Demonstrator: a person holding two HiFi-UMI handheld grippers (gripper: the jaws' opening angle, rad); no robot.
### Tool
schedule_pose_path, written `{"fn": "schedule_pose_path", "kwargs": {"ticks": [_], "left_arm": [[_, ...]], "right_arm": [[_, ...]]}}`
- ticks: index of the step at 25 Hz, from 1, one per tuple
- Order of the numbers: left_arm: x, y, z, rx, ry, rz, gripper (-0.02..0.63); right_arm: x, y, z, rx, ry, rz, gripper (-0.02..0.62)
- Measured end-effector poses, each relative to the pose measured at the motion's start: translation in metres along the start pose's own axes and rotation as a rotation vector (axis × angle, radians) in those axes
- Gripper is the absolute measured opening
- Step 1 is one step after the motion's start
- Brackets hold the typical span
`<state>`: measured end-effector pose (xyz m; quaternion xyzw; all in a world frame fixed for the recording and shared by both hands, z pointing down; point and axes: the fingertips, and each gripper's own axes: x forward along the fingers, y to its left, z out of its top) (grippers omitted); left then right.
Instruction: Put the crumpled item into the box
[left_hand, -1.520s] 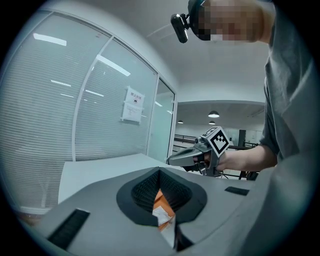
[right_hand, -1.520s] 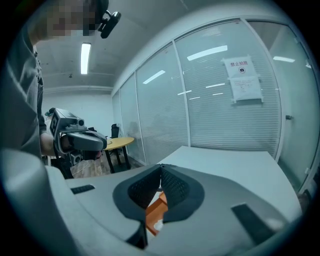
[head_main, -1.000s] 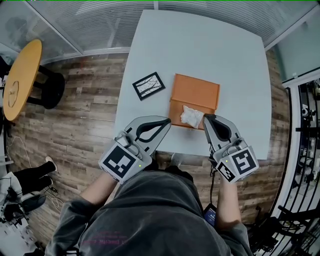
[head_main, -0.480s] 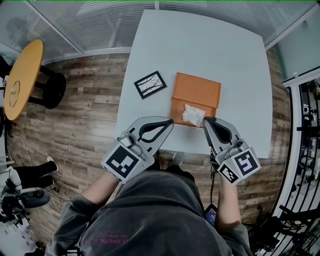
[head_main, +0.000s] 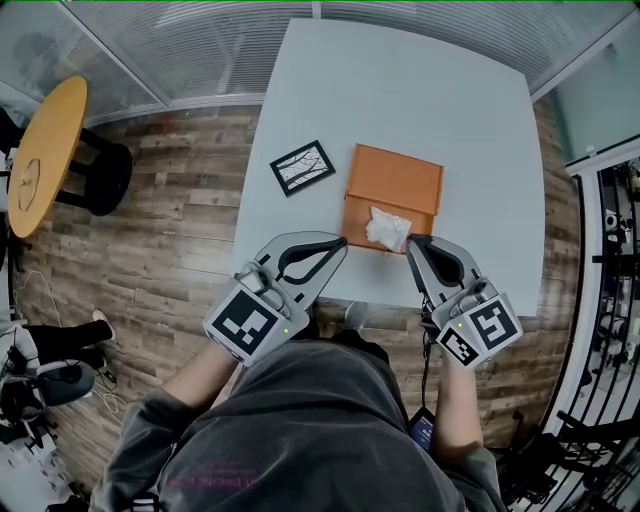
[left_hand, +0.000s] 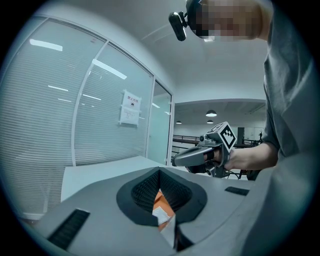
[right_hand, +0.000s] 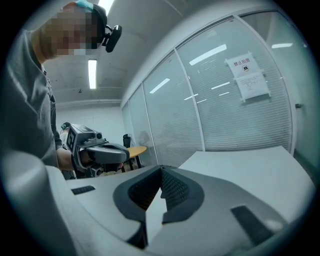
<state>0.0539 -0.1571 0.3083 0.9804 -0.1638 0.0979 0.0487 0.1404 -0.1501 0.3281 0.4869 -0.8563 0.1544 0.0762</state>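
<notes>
An orange box (head_main: 395, 180) stands on the white table (head_main: 400, 90) close to its near edge. A crumpled white item (head_main: 387, 229) lies at the near side of the box. My left gripper (head_main: 341, 241) is shut and empty, with its tips at the box's near left corner. On the other side my right gripper (head_main: 411, 240) is also shut and empty, just right of the crumpled item. Below the closed jaws in the left gripper view, the box (left_hand: 161, 200) and the white item (left_hand: 161, 216) show, with the right gripper (left_hand: 176, 161) beyond.
A small black-framed picture (head_main: 302, 168) lies flat on the table, left of the box. A round yellow table (head_main: 45, 150) stands on the wooden floor at the far left. Glass walls with blinds bound the room behind the table.
</notes>
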Motion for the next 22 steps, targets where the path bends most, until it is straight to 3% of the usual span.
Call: {"fn": "schedule_pose_path", "kwargs": {"ticks": [22], "left_arm": [[-0.0009, -0.0022, -0.0018, -0.017, 0.001, 0.003, 0.012]], "right_arm": [[-0.0059, -0.0063, -0.0015, 0.009, 0.011, -0.019, 0.003]]}}
